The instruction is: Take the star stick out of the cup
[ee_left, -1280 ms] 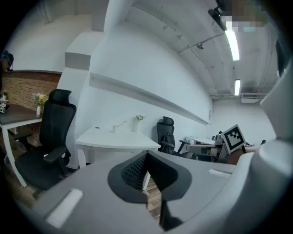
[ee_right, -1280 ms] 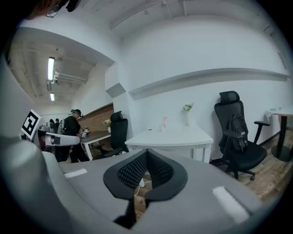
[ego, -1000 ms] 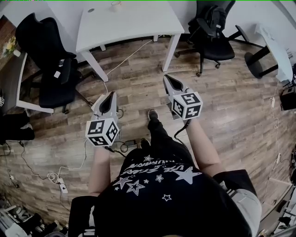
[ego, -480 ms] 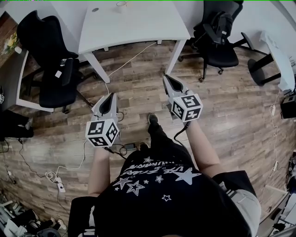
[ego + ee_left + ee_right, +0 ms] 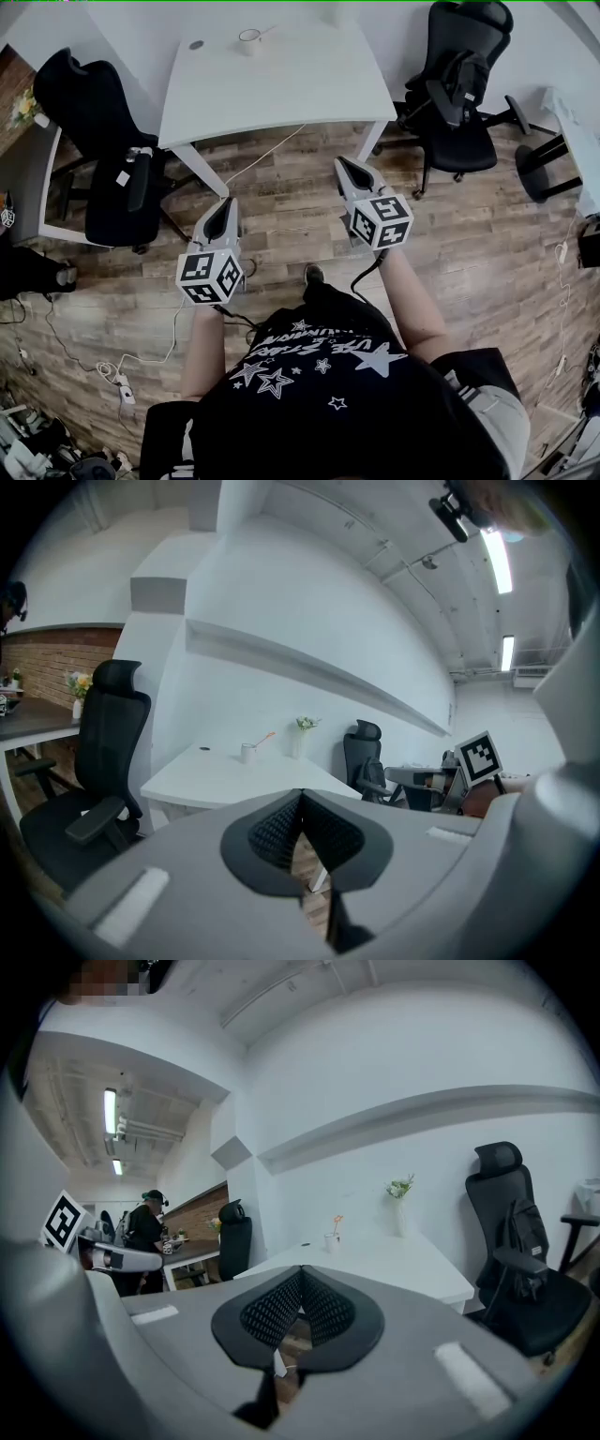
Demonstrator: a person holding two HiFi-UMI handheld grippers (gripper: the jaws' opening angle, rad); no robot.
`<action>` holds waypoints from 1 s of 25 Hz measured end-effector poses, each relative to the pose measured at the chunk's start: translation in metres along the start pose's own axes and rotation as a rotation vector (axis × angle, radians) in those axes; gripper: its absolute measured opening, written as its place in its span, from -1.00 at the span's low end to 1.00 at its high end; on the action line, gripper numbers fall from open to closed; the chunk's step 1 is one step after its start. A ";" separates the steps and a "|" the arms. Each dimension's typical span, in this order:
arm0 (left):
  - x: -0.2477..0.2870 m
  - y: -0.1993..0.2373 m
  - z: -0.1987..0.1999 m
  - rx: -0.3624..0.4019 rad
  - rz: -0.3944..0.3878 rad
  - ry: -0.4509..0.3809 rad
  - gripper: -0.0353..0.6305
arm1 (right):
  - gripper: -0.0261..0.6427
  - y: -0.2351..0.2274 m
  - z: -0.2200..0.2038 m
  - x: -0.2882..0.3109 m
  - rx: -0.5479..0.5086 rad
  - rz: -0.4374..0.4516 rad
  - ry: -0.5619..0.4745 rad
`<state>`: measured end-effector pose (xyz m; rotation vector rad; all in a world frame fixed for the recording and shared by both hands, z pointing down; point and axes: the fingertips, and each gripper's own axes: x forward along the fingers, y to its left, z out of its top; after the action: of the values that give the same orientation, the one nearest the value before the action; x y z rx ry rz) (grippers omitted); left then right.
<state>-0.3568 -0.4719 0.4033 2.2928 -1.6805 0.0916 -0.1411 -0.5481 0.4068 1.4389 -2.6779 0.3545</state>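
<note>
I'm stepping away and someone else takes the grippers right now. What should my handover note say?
Left gripper: shut, empty.
Right gripper: shut, empty.
Both are held over the floor, short of the white table.
Cup stands on the table's far side, star stick leaning in it.
Done: nothing grasped.
To do: reach the cup, grip the stick, lift it out.

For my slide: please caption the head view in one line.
The left tongs and right tongs, shut, point toward a white desk with the cup and stick.

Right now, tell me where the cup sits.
Head view, top left of centre: the cup stands on the white table, far side, right of a dark spot.
</note>
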 end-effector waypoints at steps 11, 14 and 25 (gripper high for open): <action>0.094 0.019 0.039 -0.004 0.093 -0.043 -0.88 | -0.87 -0.074 0.029 0.081 -0.019 0.072 0.012; 0.111 0.028 0.045 0.005 0.102 -0.036 -0.88 | -0.87 -0.082 0.031 0.101 -0.007 0.079 0.017; 0.209 0.081 0.061 -0.013 0.076 -0.010 -0.88 | -0.87 -0.117 0.040 0.198 0.023 0.047 0.030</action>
<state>-0.3750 -0.7033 0.4075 2.2239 -1.7685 0.0854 -0.1524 -0.7812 0.4228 1.3668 -2.6964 0.4083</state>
